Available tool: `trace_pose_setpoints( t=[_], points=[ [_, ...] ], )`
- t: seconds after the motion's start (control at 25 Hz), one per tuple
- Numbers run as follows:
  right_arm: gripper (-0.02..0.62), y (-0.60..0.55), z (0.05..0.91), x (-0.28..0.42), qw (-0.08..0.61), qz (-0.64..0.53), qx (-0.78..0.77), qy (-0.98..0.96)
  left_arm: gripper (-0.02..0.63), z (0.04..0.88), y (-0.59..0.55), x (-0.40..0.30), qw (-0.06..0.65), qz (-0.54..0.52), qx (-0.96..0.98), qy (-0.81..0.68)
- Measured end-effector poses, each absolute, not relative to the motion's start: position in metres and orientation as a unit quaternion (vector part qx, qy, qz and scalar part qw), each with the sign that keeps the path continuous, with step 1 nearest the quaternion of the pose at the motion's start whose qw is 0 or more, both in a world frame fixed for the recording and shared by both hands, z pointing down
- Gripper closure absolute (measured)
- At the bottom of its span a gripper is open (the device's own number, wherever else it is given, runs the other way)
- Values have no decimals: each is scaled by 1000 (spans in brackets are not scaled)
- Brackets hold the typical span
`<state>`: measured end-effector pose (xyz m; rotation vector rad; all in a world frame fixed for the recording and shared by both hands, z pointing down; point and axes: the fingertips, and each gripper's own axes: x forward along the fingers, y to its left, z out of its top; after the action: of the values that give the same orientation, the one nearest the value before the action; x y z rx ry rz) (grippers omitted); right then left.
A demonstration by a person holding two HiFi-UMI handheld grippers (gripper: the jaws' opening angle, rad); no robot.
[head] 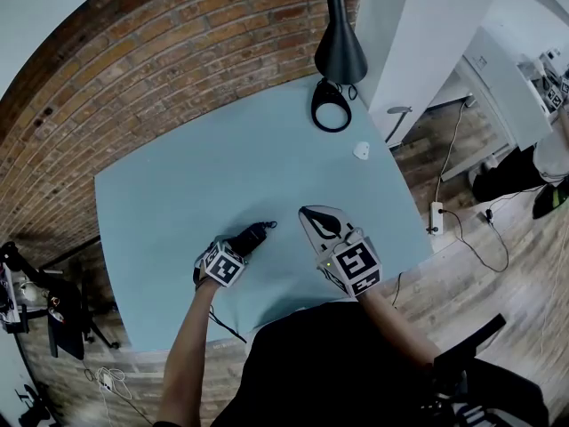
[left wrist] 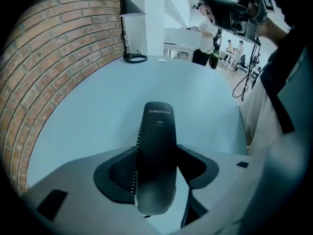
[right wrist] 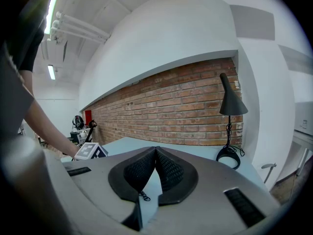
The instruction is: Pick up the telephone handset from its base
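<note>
Head view cuts the black lamp [head: 339, 50] off at the top of the frame, so only its shade and ring-shaped foot show, at the far end of the pale blue table [head: 204, 163]. The table edge farthest from the lamp is partly covered by the person's dark top. A thin dark cord [head: 228, 324] runs off that edge, and I cannot make out where it ends. From the lamp's foot back toward the person a broad stretch of tabletop lies open — only a small white object [head: 361, 150] sits near the foot, close to the right-hand edge. Well away from the lamp, toward the person's side, the left gripper [head: 249, 238] pinches the black telephone handset [left wrist: 157, 146] across its middle, with a jaw pressed to each side. The handset's labelled end points toward the lamp. Its other end is blurred under the jaws, and whether it touches the table I cannot tell. The right gripper [head: 311, 215] hangs just beside the handset, more nearly in line with the lamp, jaws pressed together on nothing — clear of the handset.
</note>
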<state>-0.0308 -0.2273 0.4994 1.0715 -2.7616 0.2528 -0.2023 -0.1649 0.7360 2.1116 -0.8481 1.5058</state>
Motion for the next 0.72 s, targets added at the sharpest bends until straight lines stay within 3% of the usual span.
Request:
trace_pose_setpoints(
  t=[0.6, 0.72],
  points=[
    [592, -224, 497, -32, 82, 83, 358, -927, 330, 708, -169, -202, 175, 535, 766, -312],
    [592, -225, 498, -31, 80, 82, 359, -926, 358, 698, -172, -203, 162, 529, 768, -323]
  ],
)
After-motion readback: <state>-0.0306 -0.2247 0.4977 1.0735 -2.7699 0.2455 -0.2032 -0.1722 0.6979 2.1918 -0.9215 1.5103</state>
